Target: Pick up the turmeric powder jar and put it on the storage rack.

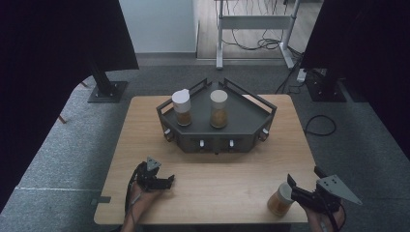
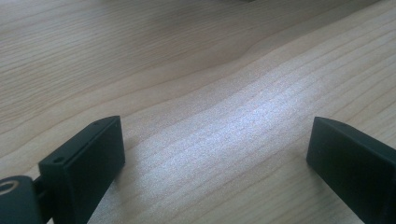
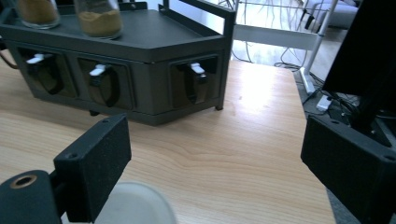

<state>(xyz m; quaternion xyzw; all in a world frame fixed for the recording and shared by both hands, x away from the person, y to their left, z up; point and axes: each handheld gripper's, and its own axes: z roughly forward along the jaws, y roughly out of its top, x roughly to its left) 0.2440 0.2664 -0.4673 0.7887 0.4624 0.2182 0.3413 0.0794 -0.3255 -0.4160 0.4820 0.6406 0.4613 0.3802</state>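
- Spice jar, the glass one with a white lid and orange-brown powder point(image 1: 280, 202), sits at the near right corner of the light wooden table point(image 1: 217, 179), close to the front edge.
- Right gripper point(image 1: 296, 190) is right at it; in the right gripper view the jaws are spread wide and the white lid point(image 3: 133, 205) pokes up between them near the left jaw, so nothing's pinched yet.
- Left gripper point(image 1: 167, 181) rests low over bare tabletop on the near left, jaws spread apart too, holding nothing.
- Dark grey metal corner rack point(image 1: 217, 125) stands mid-table with two similar jars, one white-capped point(image 1: 182, 108) and one beige-capped point(image 1: 218, 108), on its top shelf.
- What could go sideways, I reckon: the jar is off-centre between the jaws, so closing now might shove it with one jaw first and tip it or scoot it off that front edge.
- Grabbing by the lid alone could let smooth glass slip out.
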